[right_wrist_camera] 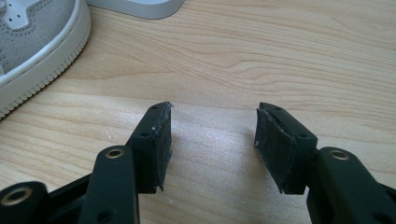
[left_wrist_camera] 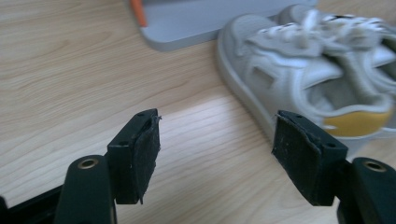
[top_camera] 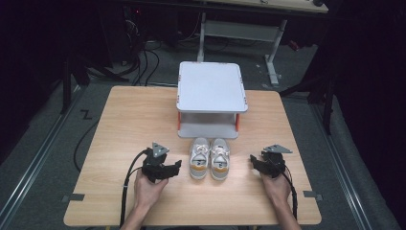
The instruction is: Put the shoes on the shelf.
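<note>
I had both claws spread and empty; the sneakers [top_camera: 210,158] lay between them, toes toward the shelf [top_camera: 211,87], nearer my left claw [top_camera: 178,166] than my right claw [top_camera: 252,160].

A light wooden tabletop [top_camera: 124,115] stands on grey carpeted floor [top_camera: 43,158] in a dim room. Black cables [top_camera: 143,62] trail across the floor behind it, beside the white leg [top_camera: 274,52] of another desk [top_camera: 268,5]. A metal rail [top_camera: 33,158] runs along the left.
</note>
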### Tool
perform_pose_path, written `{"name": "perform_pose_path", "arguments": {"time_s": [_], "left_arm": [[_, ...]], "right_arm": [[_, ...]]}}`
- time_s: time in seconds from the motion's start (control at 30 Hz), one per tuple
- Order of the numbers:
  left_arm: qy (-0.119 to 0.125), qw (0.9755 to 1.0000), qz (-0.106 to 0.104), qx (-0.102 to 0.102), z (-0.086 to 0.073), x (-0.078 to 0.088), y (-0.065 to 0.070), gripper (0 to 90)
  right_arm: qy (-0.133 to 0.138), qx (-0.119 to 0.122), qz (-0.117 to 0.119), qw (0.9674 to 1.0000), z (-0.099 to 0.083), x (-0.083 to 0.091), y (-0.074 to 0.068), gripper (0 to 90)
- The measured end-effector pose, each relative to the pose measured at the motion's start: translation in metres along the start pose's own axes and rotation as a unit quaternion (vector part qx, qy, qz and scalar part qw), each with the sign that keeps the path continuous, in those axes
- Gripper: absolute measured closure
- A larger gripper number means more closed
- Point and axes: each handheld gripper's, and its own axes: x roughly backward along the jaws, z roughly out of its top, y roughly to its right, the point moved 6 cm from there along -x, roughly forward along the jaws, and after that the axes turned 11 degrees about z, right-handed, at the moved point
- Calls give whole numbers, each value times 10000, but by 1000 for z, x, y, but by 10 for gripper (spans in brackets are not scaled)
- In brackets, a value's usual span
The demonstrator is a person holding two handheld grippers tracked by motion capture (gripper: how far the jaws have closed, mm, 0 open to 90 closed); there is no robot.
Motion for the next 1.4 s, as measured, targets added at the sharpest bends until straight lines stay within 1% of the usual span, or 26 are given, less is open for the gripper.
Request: {"name": "perform_pose_path", "arguments": {"time_s": [0.1, 0.13, 0.23, 0.3, 0.37, 0.43, 0.5, 0.53, 0.6, 0.67, 0.7, 0.73, 0.8, 0.87, 0.9, 0.93, 0.97, 1.0, 1.07, 1.13, 1.2, 1.23, 1.33, 1.4], "left_arm": [[9, 9999, -72, -116, 11, 2, 11, 338], [4, 9999, -97, -126, 14, 3, 14, 343], [-24, 9995, -200, -252, 21, 4, 26, 345], [-51, 9989, -358, -288, 26, 5, 38, 345], [-40, 9983, -471, -343, 29, 4, 49, 338], [-105, 9973, -622, -381, 31, 1, 58, 303], [-171, 9970, -659, -369, 34, -3, 67, 280], [-227, 9969, -646, -395, 34, -6, 70, 274], [-371, 9970, -591, -336, 35, -11, 76, 273], [-495, 9970, -548, -249, 35, -16, 80, 294], [-584, 9969, -489, -209, 35, -19, 81, 308], [-636, 9968, -431, -226, 35, -21, 81, 340], [-671, 9971, -283, -211, 36, -23, 84, 373], [-678, 9973, -200, -221, 38, -23, 85, 388], [-700, 9972, -180, -194, 38, -23, 85, 392], [-702, 9971, -206, -205, 39, -22, 85, 394], [-737, 9966, -329, -144, 40, -21, 86, 409], [-772, 9962, -393, -116, 40, -21, 87, 417], [-789, 9960, -384, -135, 40, -22, 90, 417], [-857, 9953, -430, -122, 40, -25, 92, 415], [-918, 9947, -455, -61, 41, -29, 96, 413], [-952, 9945, -438, -69, 41, -31, 96, 410], [-1061, 9928, -533, 136, 42, -36, 96, 436], [-1092, 9925, -516, 180, 42, -39, 96, 450]], "right_arm": [[0, 1, 0, 10000, 0, 0, 0, 461], [0, 1, 0, 10000, 0, 0, 0, 462], [1, -1, 2, 10000, 0, 0, 0, 461], [0, -2, 4, 10000, 0, 0, 0, 462], [3, -4, 5, 10000, 0, 0, 0, 462], [2, -5, 6, 10000, 0, 0, 0, 462], [3, -5, 6, 10000, 0, 0, 0, 462], [2, -7, 9, 10000, 0, 0, 0, 462], [3, -9, 13, 10000, 0, 0, 0, 462], [4, -8, 14, 10000, 0, 0, 0, 462], [4, -9, 14, 10000, 0, 0, 0, 461], [3, -8, 15, 10000, 0, 0, 0, 462], [3, -6, 17, 10000, 0, 0, 0, 462], [6, -9, 21, 10000, 0, 0, 0, 463], [5, -8, 21, 10000, 0, 0, 0, 463], [6, -8, 22, 10000, 0, 0, 0, 463], [5, -8, 21, 10000, 0, 0, 0, 463], [5, -6, 21, 10000, 0, 0, 0, 463], [4, -4, 20, 10000, 0, 0, 0, 463], [4, -2, 18, 10000, 0, 0, 0, 463], [2, 1, 14, 10000, 0, 0, 0, 463], [3, 4, 10, 10000, 0, 0, 0, 463], [2, 2, 11, 10000, 0, 0, 0, 463], [3, 0, 10, 10000, 0, 0, 0, 463]]}}
